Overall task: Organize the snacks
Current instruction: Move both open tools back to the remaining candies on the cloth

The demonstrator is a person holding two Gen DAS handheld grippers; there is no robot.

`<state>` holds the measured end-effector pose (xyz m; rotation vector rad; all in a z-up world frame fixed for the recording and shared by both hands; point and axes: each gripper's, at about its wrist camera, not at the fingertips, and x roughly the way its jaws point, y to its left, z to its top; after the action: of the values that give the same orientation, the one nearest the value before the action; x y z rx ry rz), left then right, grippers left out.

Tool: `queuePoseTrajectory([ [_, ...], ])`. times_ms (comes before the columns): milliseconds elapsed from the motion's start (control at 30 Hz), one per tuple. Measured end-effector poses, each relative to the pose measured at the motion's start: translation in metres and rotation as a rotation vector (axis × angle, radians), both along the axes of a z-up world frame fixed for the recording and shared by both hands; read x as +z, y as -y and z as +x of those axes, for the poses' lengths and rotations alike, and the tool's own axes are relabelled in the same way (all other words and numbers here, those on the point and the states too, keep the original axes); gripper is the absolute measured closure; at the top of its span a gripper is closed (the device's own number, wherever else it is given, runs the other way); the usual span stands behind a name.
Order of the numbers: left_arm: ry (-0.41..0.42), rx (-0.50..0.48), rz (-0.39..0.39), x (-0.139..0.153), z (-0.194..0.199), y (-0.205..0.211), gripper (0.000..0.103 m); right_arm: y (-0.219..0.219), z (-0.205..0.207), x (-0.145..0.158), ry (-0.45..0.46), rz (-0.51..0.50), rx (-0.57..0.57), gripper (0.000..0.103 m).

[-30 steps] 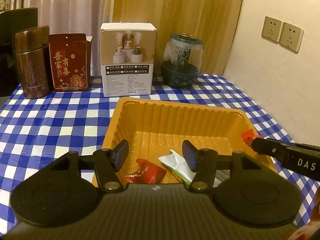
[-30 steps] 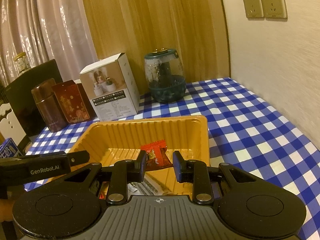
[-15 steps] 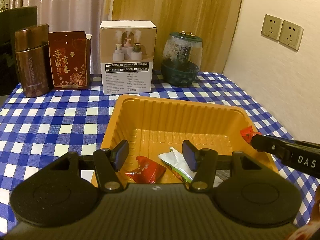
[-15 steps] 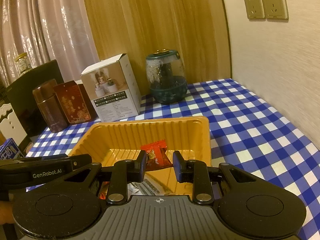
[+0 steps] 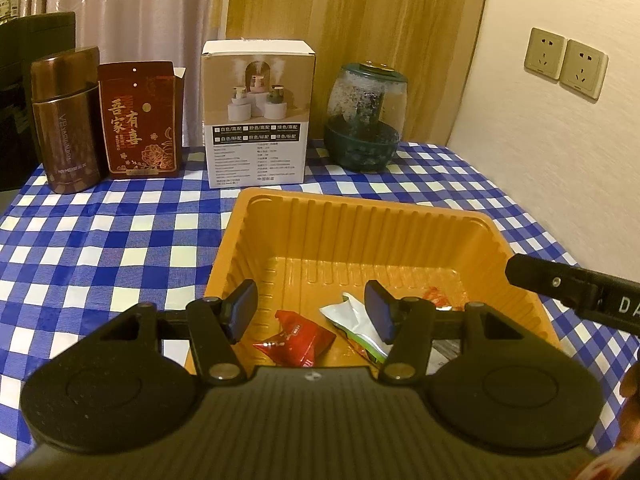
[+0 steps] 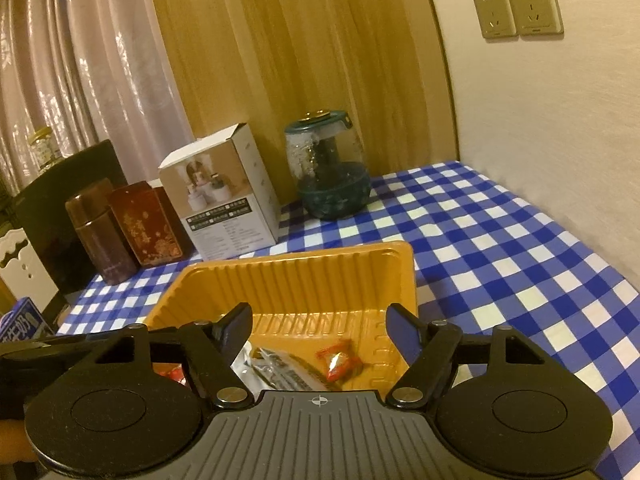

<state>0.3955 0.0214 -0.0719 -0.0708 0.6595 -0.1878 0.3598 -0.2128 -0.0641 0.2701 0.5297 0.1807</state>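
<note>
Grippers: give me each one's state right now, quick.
Left gripper: open, holding nothing, over the orange tray.
Right gripper: open, holding nothing, above the red candy.

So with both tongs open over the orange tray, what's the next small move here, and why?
Probably draw the right tongs back out of the orange tray to go looking for another snack. They are open and empty, with the small red candy lying loose on the tray floor beside a silver packet. The left tongs also hang open, holding nothing, above a red packet.
</note>
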Motion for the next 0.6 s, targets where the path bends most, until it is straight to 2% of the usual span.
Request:
queuePoseTrajectory([
  [600,0.01,0.006,-0.004,0.0051,-0.0056,-0.0013,0.045,0.0047,-0.0045,0.0044,0.027,-0.012,-0.02,0.029],
])
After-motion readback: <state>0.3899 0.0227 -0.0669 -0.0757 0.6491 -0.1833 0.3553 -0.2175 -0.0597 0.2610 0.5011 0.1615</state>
